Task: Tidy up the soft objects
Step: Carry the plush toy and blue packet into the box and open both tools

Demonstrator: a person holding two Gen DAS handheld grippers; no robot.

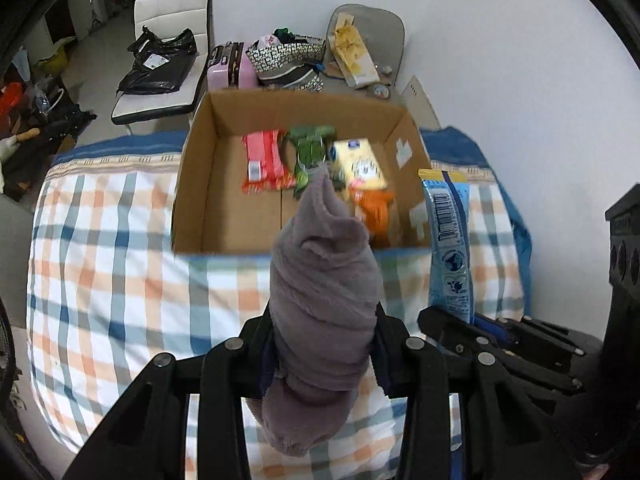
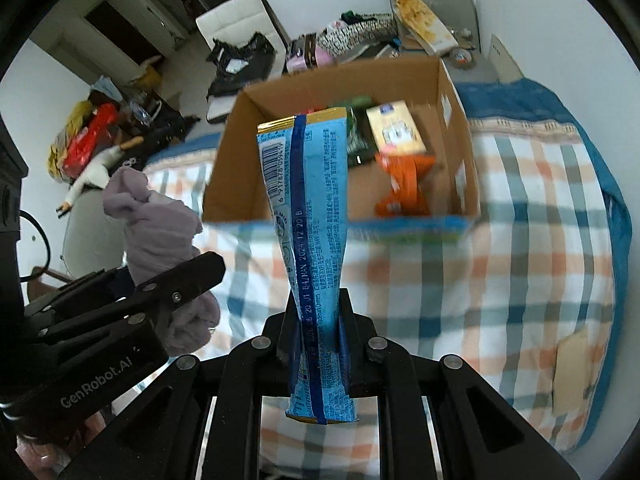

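My left gripper (image 1: 324, 332) is shut on a rolled grey-purple sock (image 1: 320, 280), held upright above the checked bedspread (image 1: 112, 264); it also shows in the right wrist view (image 2: 160, 216). My right gripper (image 2: 318, 320) is shut on a blue snack packet (image 2: 308, 208), also seen in the left wrist view (image 1: 450, 236). Both are held just in front of an open cardboard box (image 1: 196, 184) on the bed (image 2: 520, 240). The box holds a red packet (image 1: 262, 160), a green packet (image 1: 310, 148), a yellow packet (image 1: 360, 164) and an orange packet (image 1: 376, 208).
A white chair with a black bag (image 1: 160, 64) stands beyond the bed on the left. A pink case (image 1: 230, 66), a patterned bag (image 1: 286, 56) and a grey chair with a snack box (image 1: 356, 52) stand behind the box. A white wall is on the right.
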